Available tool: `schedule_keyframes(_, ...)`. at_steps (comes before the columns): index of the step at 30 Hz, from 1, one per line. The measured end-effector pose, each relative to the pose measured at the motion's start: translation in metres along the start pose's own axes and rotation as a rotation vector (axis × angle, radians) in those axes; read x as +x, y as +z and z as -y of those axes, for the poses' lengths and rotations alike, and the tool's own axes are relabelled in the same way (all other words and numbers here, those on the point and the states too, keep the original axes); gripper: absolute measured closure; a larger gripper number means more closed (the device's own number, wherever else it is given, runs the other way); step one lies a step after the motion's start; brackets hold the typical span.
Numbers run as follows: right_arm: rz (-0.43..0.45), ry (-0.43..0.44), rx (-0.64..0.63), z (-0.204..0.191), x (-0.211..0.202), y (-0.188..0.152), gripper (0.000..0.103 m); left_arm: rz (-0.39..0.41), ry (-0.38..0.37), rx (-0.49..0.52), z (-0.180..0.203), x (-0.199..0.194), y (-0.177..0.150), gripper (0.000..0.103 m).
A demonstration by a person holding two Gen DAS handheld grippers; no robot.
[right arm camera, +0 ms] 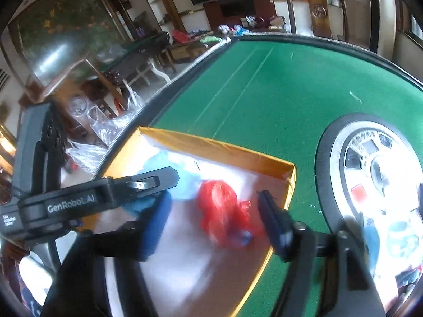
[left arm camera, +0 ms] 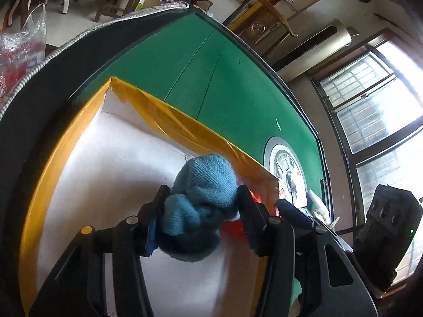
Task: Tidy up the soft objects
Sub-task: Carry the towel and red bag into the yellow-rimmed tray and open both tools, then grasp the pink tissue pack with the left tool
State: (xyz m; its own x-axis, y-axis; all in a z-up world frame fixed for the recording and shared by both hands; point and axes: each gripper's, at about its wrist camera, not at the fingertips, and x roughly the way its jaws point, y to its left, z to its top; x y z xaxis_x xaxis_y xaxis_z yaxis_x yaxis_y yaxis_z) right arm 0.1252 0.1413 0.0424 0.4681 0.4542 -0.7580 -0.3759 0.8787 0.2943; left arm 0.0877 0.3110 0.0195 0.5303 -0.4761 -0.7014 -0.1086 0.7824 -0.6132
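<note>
My left gripper (left arm camera: 202, 206) is shut on a balled-up blue knitted cloth (left arm camera: 203, 185) and holds it over a white box with yellow taped rims (left arm camera: 169, 121). A red soft object (left arm camera: 232, 228) shows behind the cloth. In the right wrist view the red soft object (right arm camera: 224, 211) lies inside the box (right arm camera: 219, 148). My right gripper (right arm camera: 214, 220) is open above it, its fingers either side of it and apart from it. The left gripper (right arm camera: 79, 200) reaches in from the left, with the blue cloth (right arm camera: 182, 182) under it.
The box stands on a green felt table (right arm camera: 290, 92) with a round control panel (right arm camera: 375, 174) in its middle. Plastic bags (left arm camera: 23, 50) lie beyond the table's edge. Chairs and cluttered furniture stand behind. A window (left arm camera: 375, 100) is at the right.
</note>
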Motion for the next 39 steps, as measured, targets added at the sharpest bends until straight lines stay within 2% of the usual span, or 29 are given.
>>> schedule_keyframes(2,0.024,-0.013,-0.008,0.002,-0.008,0.002,0.038,0.02,-0.021,-0.004,0.002,-0.005,0.001,0.04)
schedule_keyframes(4,0.056,-0.017,0.0,0.005,-0.018,0.003,0.038,0.028,-0.029,-0.001,0.004,-0.009,0.003,0.04)
schedule_keyframes(8,0.135,-0.012,0.009,0.021,-0.061,-0.009,0.038,0.052,0.006,0.012,0.011,-0.02,-0.001,0.04)
schedule_keyframes(11,0.234,-0.07,-0.002,0.037,-0.104,-0.026,0.037,0.082,0.003,0.025,0.025,-0.037,-0.008,0.04)
schedule_keyframes(13,0.304,-0.128,0.013,0.054,-0.134,-0.042,0.027,0.105,-0.008,0.06,0.042,-0.05,-0.014,0.04)
schedule_keyframes(16,0.364,-0.199,0.055,0.086,-0.165,-0.063,0.025,0.115,-0.041,0.116,0.069,-0.062,-0.035,0.037)
schedule_keyframes(18,0.378,-0.248,0.084,0.108,-0.177,-0.079,0.025,0.099,-0.069,0.15,0.092,-0.062,-0.054,0.031)
schedule_keyframes(21,0.387,-0.307,0.131,0.14,-0.186,-0.092,0.025,0.051,-0.107,0.197,0.118,-0.053,-0.084,0.03)
schedule_keyframes(25,0.418,-0.29,0.242,0.187,-0.197,-0.114,0.025,-0.048,-0.118,0.241,0.157,-0.022,-0.118,0.03)
schedule_keyframes(28,0.448,-0.272,0.296,0.216,-0.204,-0.129,0.025,-0.105,-0.085,0.25,0.174,0.008,-0.137,0.03)
schedule_keyframes(30,0.427,-0.283,0.316,0.227,-0.204,-0.135,0.026,-0.136,-0.047,0.246,0.181,0.028,-0.143,0.03)
schedule_keyframes(32,0.431,-0.244,0.335,0.233,-0.211,-0.14,0.026,-0.149,-0.011,0.253,0.187,0.045,-0.15,0.031)
schedule_keyframes(39,0.441,-0.176,0.339,0.232,-0.21,-0.143,0.025,-0.096,0.137,0.283,0.211,0.081,-0.162,0.031)
